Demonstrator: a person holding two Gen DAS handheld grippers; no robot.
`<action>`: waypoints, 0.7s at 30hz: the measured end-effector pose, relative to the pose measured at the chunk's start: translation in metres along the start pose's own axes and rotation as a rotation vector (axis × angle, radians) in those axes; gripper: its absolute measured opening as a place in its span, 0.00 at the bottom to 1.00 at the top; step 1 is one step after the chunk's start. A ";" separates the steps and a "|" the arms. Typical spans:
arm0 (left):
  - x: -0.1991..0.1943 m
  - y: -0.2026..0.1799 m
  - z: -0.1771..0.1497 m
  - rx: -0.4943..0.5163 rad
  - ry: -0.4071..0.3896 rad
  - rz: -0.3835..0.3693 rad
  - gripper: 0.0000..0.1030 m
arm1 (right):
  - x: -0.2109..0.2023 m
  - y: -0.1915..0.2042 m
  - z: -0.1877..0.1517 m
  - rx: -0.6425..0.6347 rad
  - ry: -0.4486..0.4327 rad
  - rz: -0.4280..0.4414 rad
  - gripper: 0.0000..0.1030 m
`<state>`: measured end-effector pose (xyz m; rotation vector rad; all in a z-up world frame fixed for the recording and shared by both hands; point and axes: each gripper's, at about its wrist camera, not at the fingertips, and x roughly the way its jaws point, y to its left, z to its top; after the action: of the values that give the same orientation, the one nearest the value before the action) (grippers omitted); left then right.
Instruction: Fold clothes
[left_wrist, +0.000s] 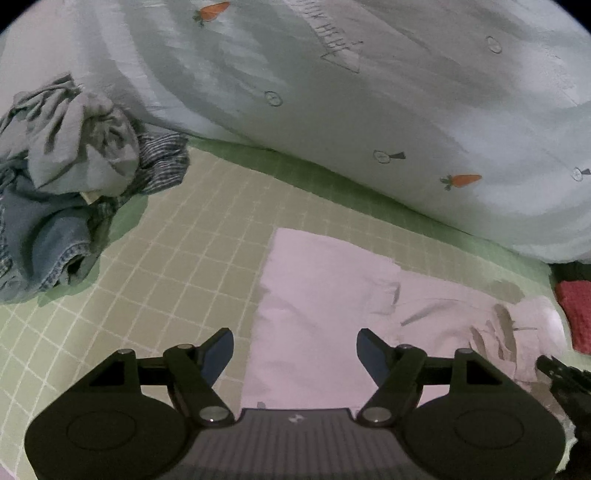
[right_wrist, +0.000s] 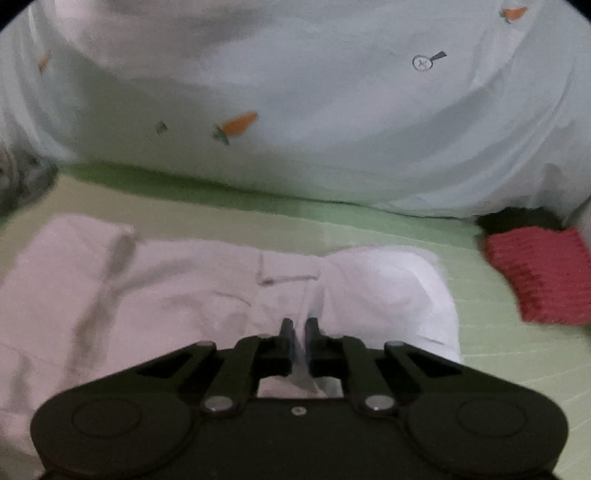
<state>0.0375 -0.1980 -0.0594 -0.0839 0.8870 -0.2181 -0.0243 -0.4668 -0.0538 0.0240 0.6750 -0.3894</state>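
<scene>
Black tongs fill the bottom of both wrist views. Beyond them, the largest thing is a pale duvet (left_wrist: 369, 110) printed with small carrots, heaped along the far side of the bed and covering the top half of each view. Under it runs the green checked sheet (left_wrist: 177, 266) that carries everything else.

On that sheet, toward the near edge of the bed, lies the pale pink garment (right_wrist: 177, 288), spread mostly flat, with a squared far corner in the left wrist view and a whiter, rounded, bunched end at its right. At the left edge of the bed a pile of unfolded clothes (left_wrist: 66, 177) sits well apart from it: grey cloth on top, striped fabric behind, denim below. A red knitted piece (right_wrist: 543, 273) lies near the right edge, just below the duvet's hem, apart from the pink garment.

The left tongs (left_wrist: 295, 350) stand spread wide over the garment's near left part; nothing is between their fingers, and whether they touch the cloth cannot be told. The right tongs (right_wrist: 297, 332) are pressed together, pinching a thin fold of the pink garment near its whiter end.
</scene>
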 end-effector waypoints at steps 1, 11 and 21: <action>0.001 0.003 0.000 -0.006 0.004 0.005 0.72 | -0.006 0.001 -0.001 0.025 -0.004 0.033 0.07; 0.035 0.030 -0.004 -0.011 0.118 0.021 0.73 | 0.027 0.003 -0.025 0.122 0.160 0.030 0.31; 0.067 0.034 -0.026 -0.014 0.262 -0.038 0.73 | -0.006 0.013 -0.024 0.035 0.096 -0.153 0.89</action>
<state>0.0639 -0.1791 -0.1326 -0.0867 1.1482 -0.2622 -0.0380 -0.4491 -0.0699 0.0242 0.7668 -0.5500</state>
